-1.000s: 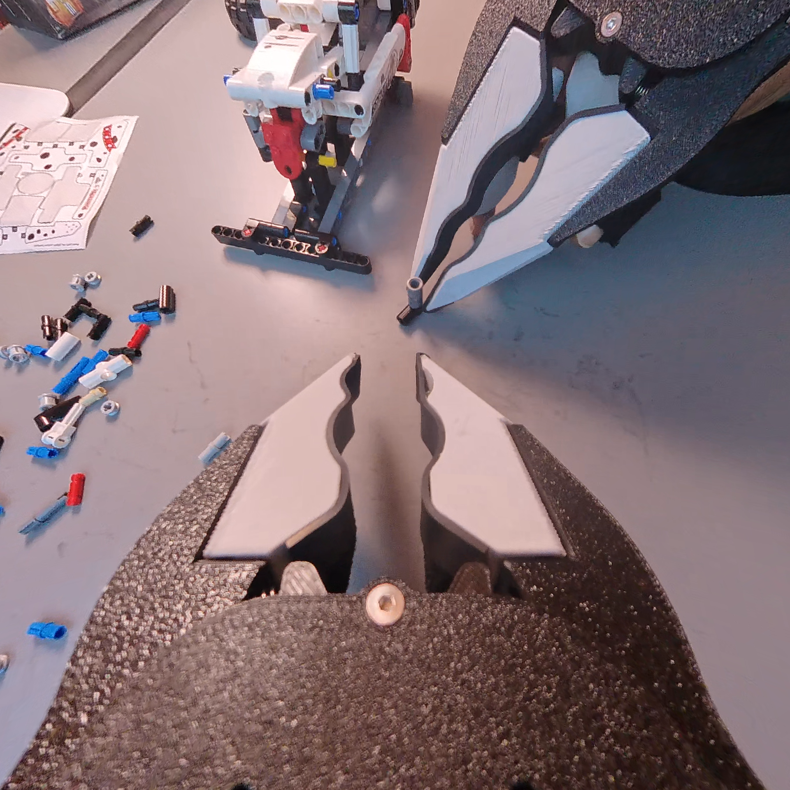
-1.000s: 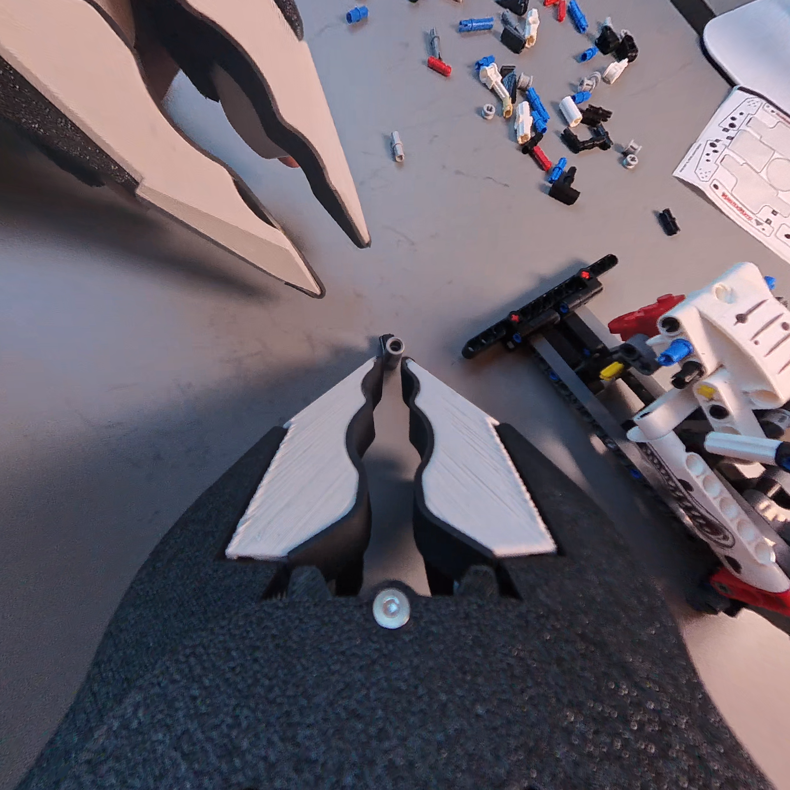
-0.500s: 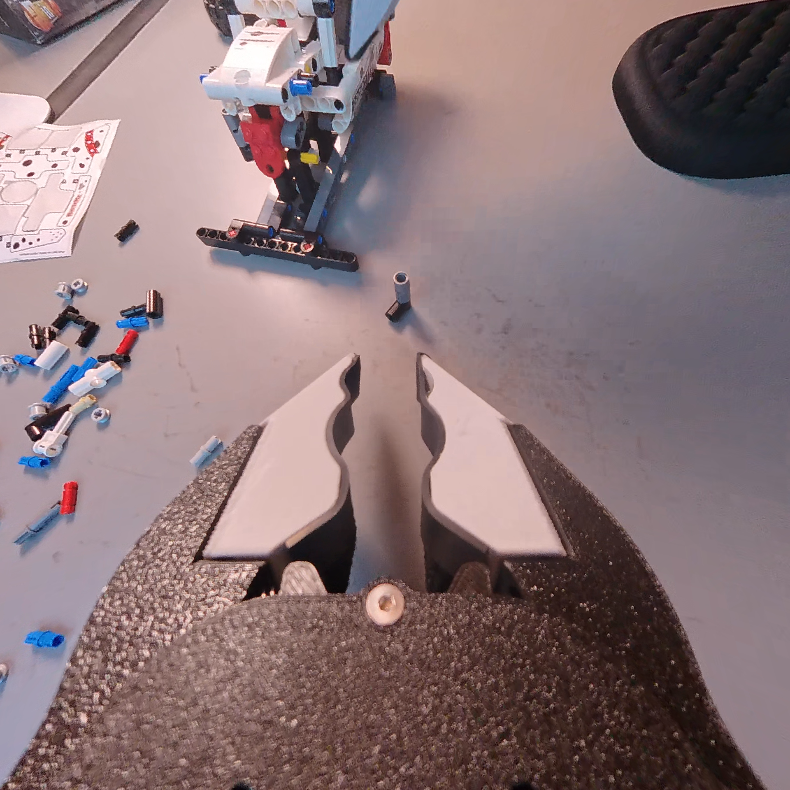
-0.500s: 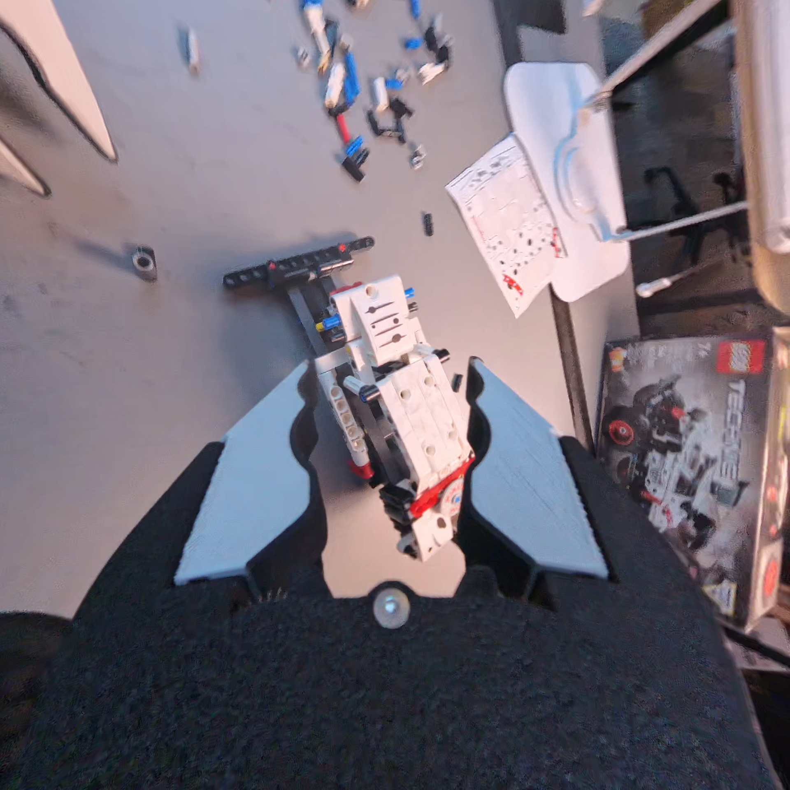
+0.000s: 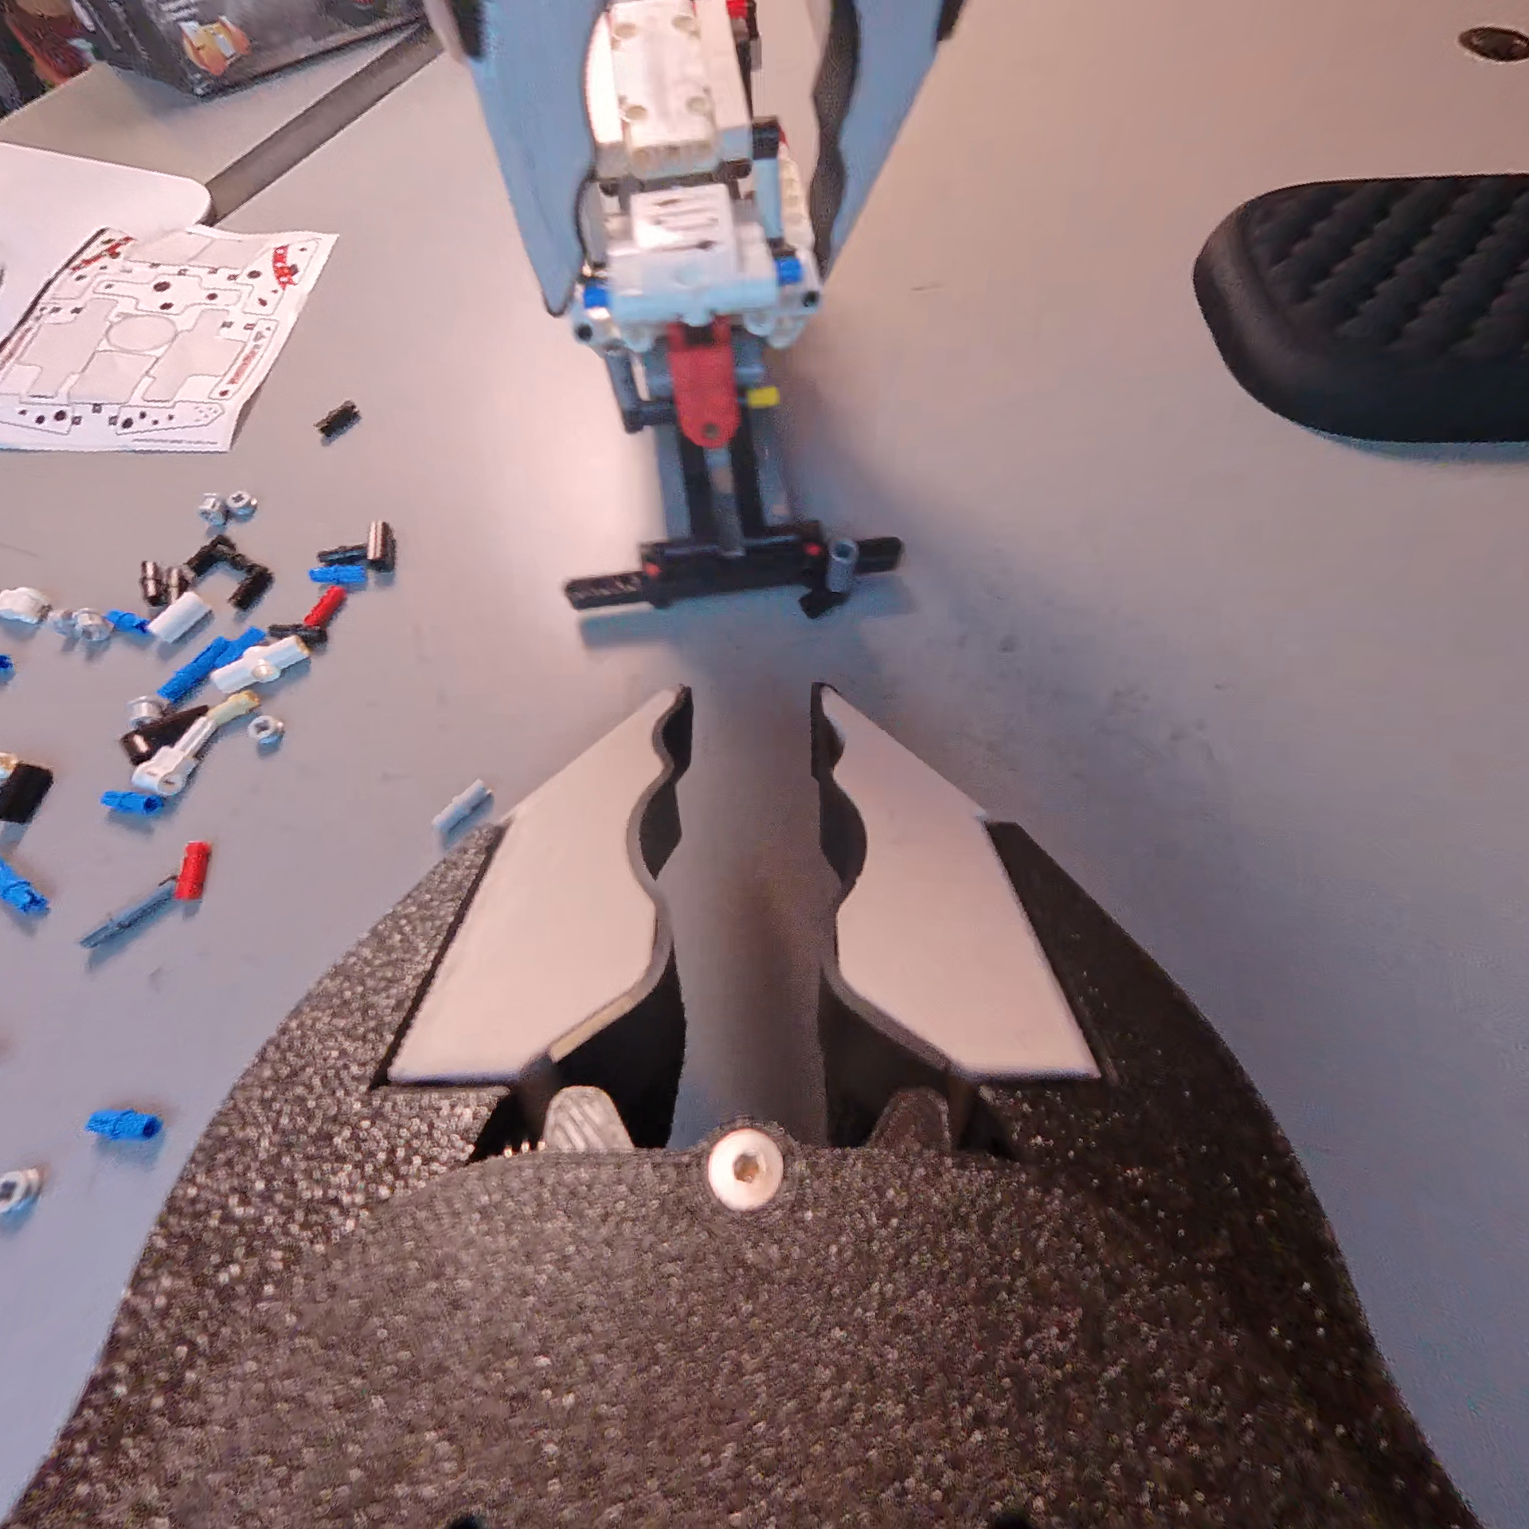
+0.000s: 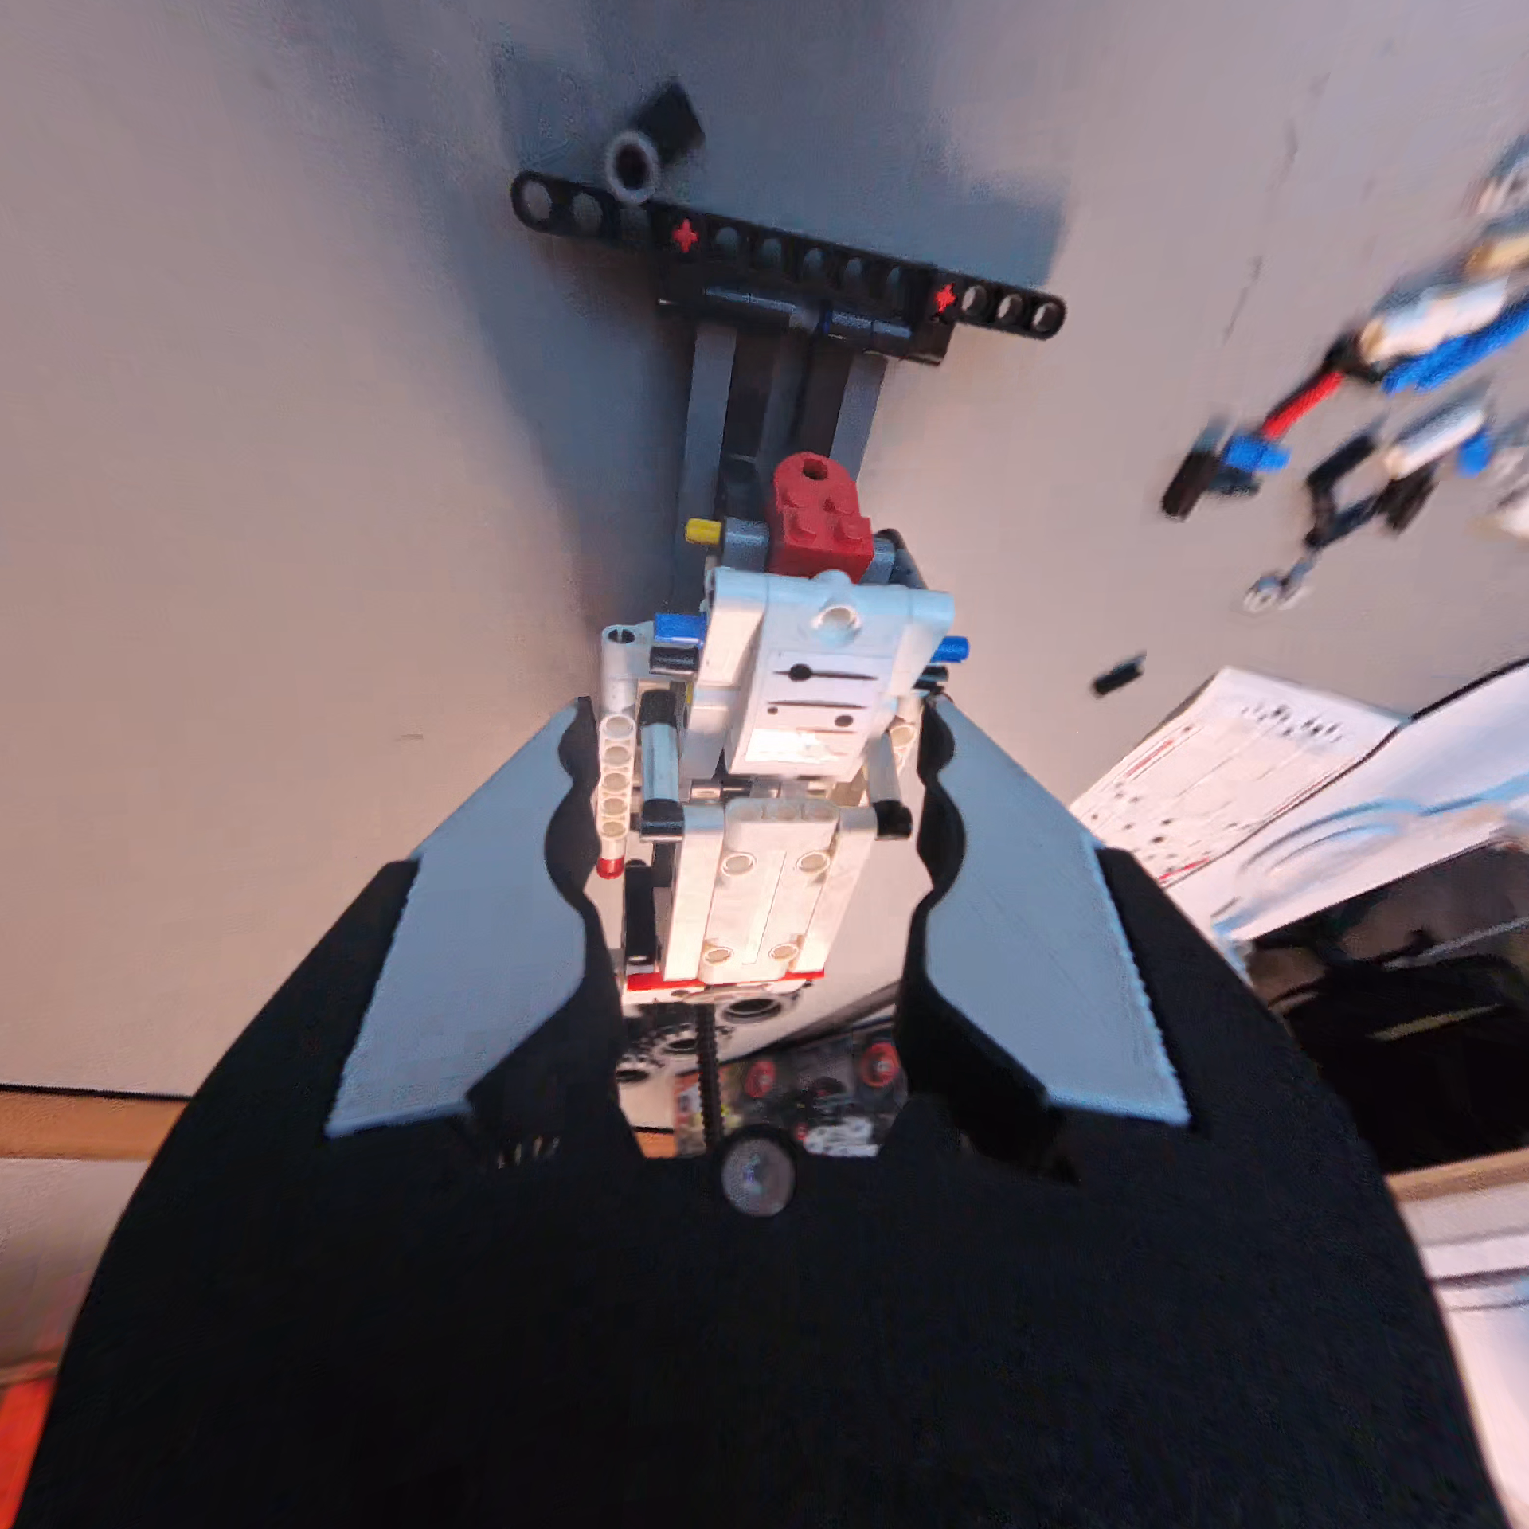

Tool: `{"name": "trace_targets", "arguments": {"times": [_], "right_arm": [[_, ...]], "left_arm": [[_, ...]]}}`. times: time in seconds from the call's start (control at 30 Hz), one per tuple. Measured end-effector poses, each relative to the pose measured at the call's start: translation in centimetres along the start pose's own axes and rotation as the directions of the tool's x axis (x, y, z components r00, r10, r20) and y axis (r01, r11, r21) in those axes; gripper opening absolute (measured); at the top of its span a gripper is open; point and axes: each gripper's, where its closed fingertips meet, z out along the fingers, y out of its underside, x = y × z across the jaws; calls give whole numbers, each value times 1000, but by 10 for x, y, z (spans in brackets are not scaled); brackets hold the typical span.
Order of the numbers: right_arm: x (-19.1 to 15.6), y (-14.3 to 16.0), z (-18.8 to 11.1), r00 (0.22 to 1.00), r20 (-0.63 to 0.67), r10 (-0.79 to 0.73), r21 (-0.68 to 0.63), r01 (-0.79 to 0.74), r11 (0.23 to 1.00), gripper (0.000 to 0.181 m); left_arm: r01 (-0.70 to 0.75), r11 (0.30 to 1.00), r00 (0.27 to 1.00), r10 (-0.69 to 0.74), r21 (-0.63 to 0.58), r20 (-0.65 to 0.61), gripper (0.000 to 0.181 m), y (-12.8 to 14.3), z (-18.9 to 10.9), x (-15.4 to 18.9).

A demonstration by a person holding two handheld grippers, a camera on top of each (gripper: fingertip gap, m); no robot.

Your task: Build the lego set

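The white, black and red lego model (image 5: pixel 687 248) stands on the grey table (image 5: pixel 1117 786), its black cross beam (image 5: pixel 728 571) toward me. My right gripper (image 6: pixel 757 716) reaches over it from behind, jaws closed on the white body (image 6: pixel 786 745); it also shows in the left wrist view (image 5: pixel 695 289). A small grey sleeve on a black pin (image 5: pixel 840 571) stands against the beam's end and also shows in the right wrist view (image 6: pixel 633 161). My left gripper (image 5: pixel 749 695) is open and empty, just short of the beam.
Several loose small parts (image 5: pixel 207 645) lie on the left, blurred in the right wrist view (image 6: pixel 1406 397). A sticker sheet (image 5: pixel 141 339) lies behind them. A black textured pad (image 5: pixel 1373 306) sits at the right. The set's box (image 5: pixel 223 41) is at the far left edge. The left gripper's tips are roughly 15 cm from the right gripper's.
My right gripper let go of the grey sleeve, swung over the model and closed on its white body. The model has turned, so its beam now meets the sleeve.
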Motion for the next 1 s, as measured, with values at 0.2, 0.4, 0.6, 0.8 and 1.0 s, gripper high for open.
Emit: {"name": "trace_targets", "arguments": {"times": [0.2,0.4,0.6,0.8,1.0], "right_arm": [[7,-55,-14,967,-80,-243,14,245,969,78],[5,-77,-21,936,-134,-325,9,329,944,78],[3,-80,-27,962,-185,-199,90,218,972,75],[-2,-103,-74,951,-222,215,492,-81,867,74],[-42,-134,-90,797,48,602,854,-345,389,61]], "left_arm": [[13,1000,1000,-12,-26,18,40,8,-4,-12],[-46,996,993,38,-70,-114,36,16,-4,12],[-72,991,987,55,-110,-150,31,22,-2,20],[-92,993,982,78,-74,-173,25,13,-22,20],[-180,975,923,123,-128,-366,23,28,-40,56]]}}
